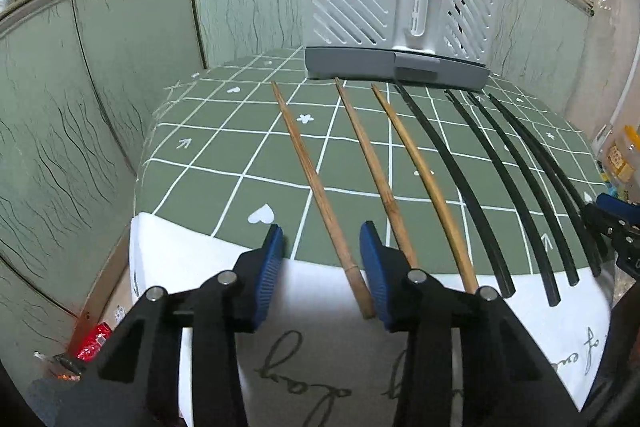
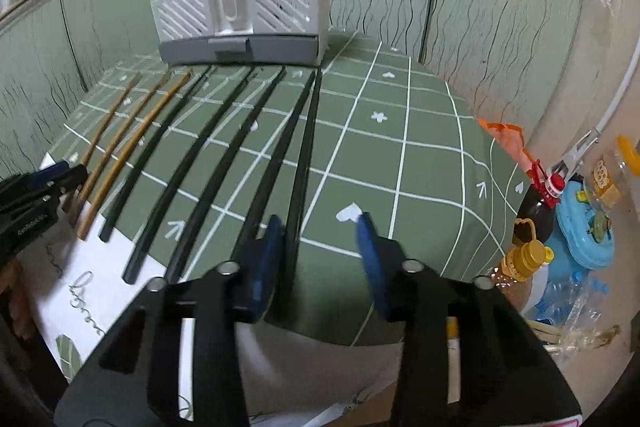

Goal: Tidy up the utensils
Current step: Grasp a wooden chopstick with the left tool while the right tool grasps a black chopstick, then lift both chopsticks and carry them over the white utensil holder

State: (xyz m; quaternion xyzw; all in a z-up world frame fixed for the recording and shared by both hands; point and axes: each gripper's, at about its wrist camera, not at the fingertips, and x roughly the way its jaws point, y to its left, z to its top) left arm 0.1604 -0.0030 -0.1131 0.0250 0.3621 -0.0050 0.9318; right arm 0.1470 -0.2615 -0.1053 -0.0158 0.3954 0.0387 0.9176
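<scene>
A green checked tablecloth covers the table; bottles and a blue container stand beside it.

Pale green panels with dark wavy lines wall the checked tablecloth.

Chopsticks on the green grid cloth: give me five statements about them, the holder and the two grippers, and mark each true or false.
1. Three wooden chopsticks lie on the green cloth. True.
2. The black chopsticks lie to the left of the wooden ones. False: in both views they lie to the right.
3. The left gripper is shut on a wooden chopstick. False: its jaws stand open, with one chopstick's near end lying between them.
4. The white utensil holder stands at the far end of the cloth, with black sticks already poking out of its top. True.
5. The right gripper holds a black chopstick. False: it is open and holds nothing.
</scene>
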